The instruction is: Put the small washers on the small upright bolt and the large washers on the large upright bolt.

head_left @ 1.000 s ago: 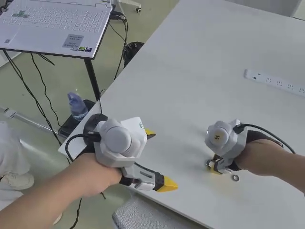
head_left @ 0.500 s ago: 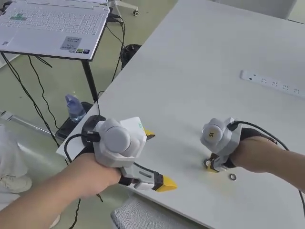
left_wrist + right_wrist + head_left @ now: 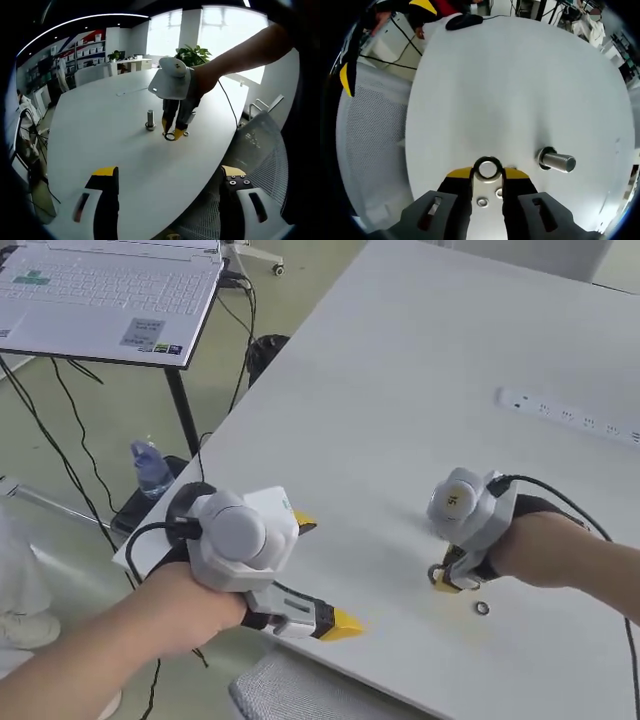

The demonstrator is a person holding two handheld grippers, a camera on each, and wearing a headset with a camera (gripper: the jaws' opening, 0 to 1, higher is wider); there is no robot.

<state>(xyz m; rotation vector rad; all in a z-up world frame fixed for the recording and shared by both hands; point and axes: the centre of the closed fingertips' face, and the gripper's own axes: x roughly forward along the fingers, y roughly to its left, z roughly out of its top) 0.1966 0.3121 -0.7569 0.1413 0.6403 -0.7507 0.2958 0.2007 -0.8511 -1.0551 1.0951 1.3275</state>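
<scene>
My right gripper (image 3: pixel 445 582) points down at the white table (image 3: pixel 400 390) near its front edge, shut on a large steel washer (image 3: pixel 437 575). In the right gripper view the large washer (image 3: pixel 487 168) sits between the yellow fingertips (image 3: pixel 460 173). An upright bolt (image 3: pixel 556 161) stands just right of it. In the left gripper view the bolt (image 3: pixel 150 120) is a little left of the right gripper (image 3: pixel 172 134). A small washer (image 3: pixel 482 608) lies on the table beside the right gripper. My left gripper (image 3: pixel 322 573) is open at the table's front corner, holding nothing.
A white power strip (image 3: pixel 565 412) lies at the far right of the table. Left of the table, a laptop (image 3: pixel 100 290) sits on a stand with cables and a water bottle (image 3: pixel 150 465) below. A mesh chair (image 3: pixel 270 690) is at the front edge.
The right gripper has risen slightly with the large washer still in it. The left gripper has kept its place and stays open.
</scene>
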